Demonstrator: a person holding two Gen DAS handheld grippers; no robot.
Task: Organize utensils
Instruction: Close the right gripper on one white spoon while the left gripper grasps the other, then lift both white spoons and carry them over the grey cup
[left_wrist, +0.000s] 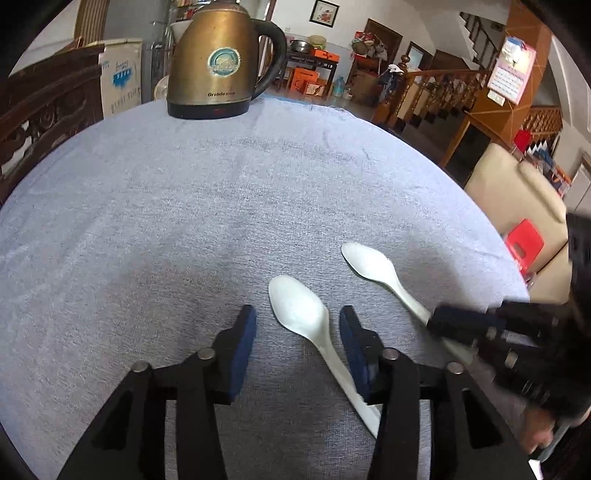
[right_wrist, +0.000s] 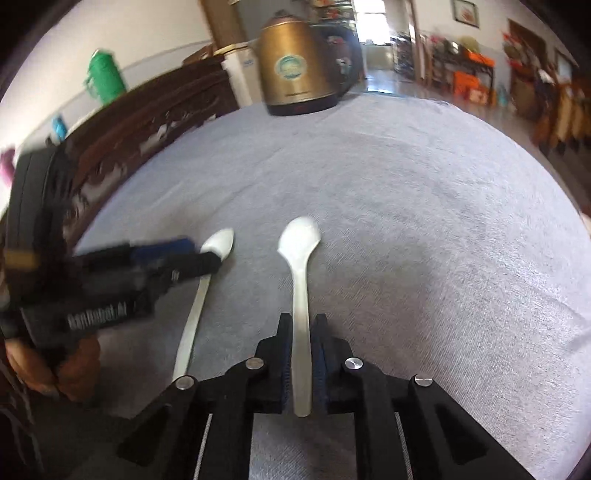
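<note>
Two white plastic spoons lie side by side on a grey-blue cloth-covered table (left_wrist: 184, 206). The left spoon (left_wrist: 299, 306) lies with its handle running under my left gripper's right finger; my left gripper (left_wrist: 297, 321) is open above it. In the right wrist view this spoon (right_wrist: 218, 242) is partly covered by the left gripper (right_wrist: 192, 254). The right spoon (left_wrist: 369, 264) has its handle between the fingers of my right gripper (right_wrist: 302, 325), which is shut on it (right_wrist: 300, 240). The right gripper also shows at the right edge of the left wrist view (left_wrist: 461, 325).
A brass-coloured electric kettle (left_wrist: 218, 59) stands at the table's far edge, also in the right wrist view (right_wrist: 295, 62). Dark carved wooden furniture (left_wrist: 40, 114) borders the table on the left. A beige sofa with a red stool (left_wrist: 524, 243) lies beyond the right edge.
</note>
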